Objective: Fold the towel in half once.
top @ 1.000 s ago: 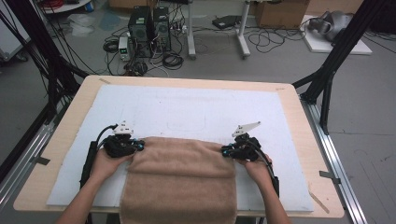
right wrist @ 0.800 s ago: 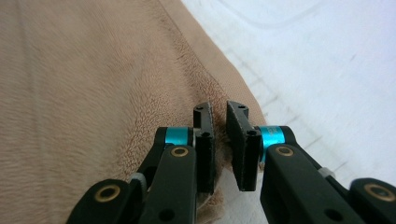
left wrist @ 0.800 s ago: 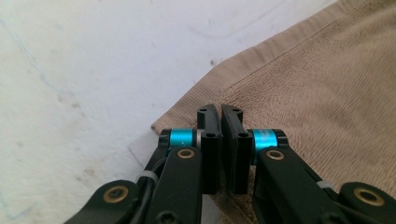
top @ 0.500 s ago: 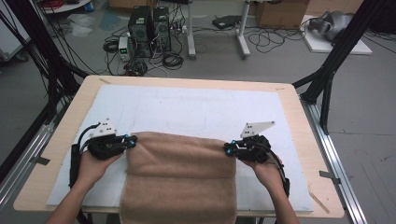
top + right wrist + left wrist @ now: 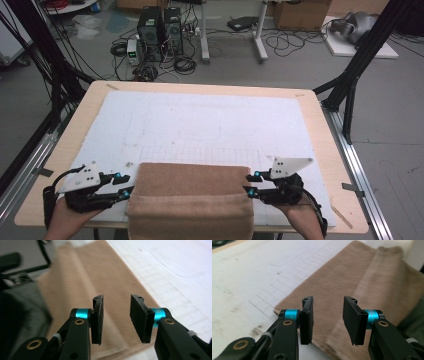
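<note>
1. Cables, computer towers and black frame legs crowd the grey floor behind a wooden table, which carries a white mat with faint grid lines.
2. At the near left, the left gripper sits just beside the left edge of a brown towel. Its jaws have just been opening; in the left gripper view they stand apart with nothing pinched between them, the cloth lying beyond and beneath.
3. The towel rests at the near middle of the mat, folded over on itself into a neat rectangle, with its near end hanging over the table's front edge.
4. At the near right, the right gripper hovers at the towel's right edge. Its jaws have likewise just been opening, and the right gripper view shows them parted and empty above the cloth.
5. Judging by this, one fold looks finished and freshly released; any further fold or tidying remains to be done.
</note>
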{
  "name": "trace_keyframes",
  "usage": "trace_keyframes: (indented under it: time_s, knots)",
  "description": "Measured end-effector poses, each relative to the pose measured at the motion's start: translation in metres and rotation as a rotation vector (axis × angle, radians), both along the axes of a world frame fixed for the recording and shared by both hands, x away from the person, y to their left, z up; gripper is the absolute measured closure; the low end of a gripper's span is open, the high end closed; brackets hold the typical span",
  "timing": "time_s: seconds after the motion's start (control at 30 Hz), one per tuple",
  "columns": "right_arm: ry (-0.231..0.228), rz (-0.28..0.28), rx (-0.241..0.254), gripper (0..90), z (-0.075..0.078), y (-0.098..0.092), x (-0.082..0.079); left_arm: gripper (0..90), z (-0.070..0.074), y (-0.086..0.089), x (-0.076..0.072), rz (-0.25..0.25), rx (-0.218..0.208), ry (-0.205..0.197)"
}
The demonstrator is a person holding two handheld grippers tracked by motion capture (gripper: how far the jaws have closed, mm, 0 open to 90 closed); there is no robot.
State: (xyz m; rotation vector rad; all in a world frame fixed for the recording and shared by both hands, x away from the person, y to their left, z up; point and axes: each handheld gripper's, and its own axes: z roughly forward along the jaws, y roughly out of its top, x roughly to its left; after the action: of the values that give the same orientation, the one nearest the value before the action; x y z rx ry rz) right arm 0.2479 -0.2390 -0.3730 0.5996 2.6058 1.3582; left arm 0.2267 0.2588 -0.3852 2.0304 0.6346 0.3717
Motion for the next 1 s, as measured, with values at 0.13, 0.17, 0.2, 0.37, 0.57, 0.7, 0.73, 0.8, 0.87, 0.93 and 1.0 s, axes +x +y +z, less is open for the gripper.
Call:
trace_keyframes:
  time_s: [0.13, 0.17, 0.2, 0.37, 0.57, 0.7, 0.73, 0.8, 0.87, 0.93, 1.0]
  knots:
    - [0.011, -0.076, -0.045, 55.1, -0.017, 0.001, 0.03, 57.7, -0.014, -0.008, 0.029, 0.07, 0.007, 0.014]
    - [0.018, -0.092, -0.052, 54.3, -0.021, 0.0, 0.036, 57.6, -0.018, -0.01, 0.036, 0.09, 0.019, 0.014]
    - [0.024, -0.101, -0.057, 52.8, -0.026, 0.0, 0.042, 57.3, -0.022, -0.012, 0.042, 0.108, 0.035, 0.015]
    - [0.048, -0.133, -0.077, 46.0, -0.048, 0.001, 0.063, 54.3, -0.04, -0.017, 0.068, 0.149, 0.085, 0.071]
    - [0.109, -0.14, -0.098, 41.9, -0.068, 0.001, 0.072, 45.5, -0.057, -0.022, 0.084, 0.122, 0.133, 0.177]
    - [0.134, -0.138, -0.09, 45.7, -0.072, 0.001, 0.074, 51.2, -0.058, -0.02, 0.085, 0.113, 0.101, 0.193]
    - [0.138, -0.134, -0.088, 49.6, -0.072, 0.002, 0.074, 58.2, -0.058, -0.021, 0.084, 0.098, 0.099, 0.193]
    - [0.158, -0.107, -0.081, 67.1, -0.071, 0.002, 0.075, 71.4, -0.057, -0.023, 0.083, 0.077, 0.096, 0.202]
    - [0.177, -0.072, -0.074, 79.5, -0.07, 0.005, 0.077, 78.9, -0.055, -0.026, 0.082, 0.08, 0.107, 0.191]
    - [0.186, -0.061, -0.087, 83.2, -0.067, 0.006, 0.079, 81.6, -0.052, -0.028, 0.083, 0.103, 0.116, 0.171]
    - [0.158, -0.073, -0.108, 84.2, -0.061, 0.007, 0.082, 82.5, -0.046, -0.028, 0.087, 0.129, 0.111, 0.138]
